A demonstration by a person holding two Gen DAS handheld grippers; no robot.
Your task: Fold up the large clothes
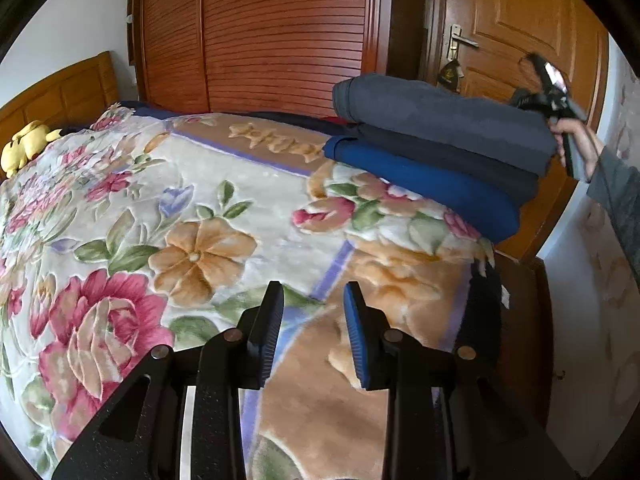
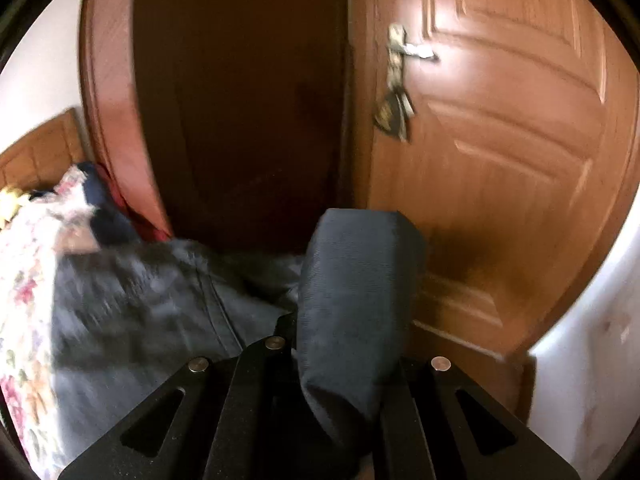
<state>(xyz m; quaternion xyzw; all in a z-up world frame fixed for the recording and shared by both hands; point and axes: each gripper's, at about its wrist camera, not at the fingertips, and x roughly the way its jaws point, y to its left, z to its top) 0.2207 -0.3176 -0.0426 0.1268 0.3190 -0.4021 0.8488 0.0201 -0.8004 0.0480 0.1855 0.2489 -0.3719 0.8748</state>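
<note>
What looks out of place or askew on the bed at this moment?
The folded stack sits at the bed's far corner, and its right end overhangs the blanket edge. The right tongs grip the top grey garment there. Left tongs hover open, empty.

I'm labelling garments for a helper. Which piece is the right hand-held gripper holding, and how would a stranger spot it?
On the floral plush blanket, near its corner by the brown wooden door, sits a stack of folded clothes. The held piece is the grey folded garment on top, clamped by the right hand-held gripper. Beneath it lie a darker layer and a bright blue folded garment.
</note>
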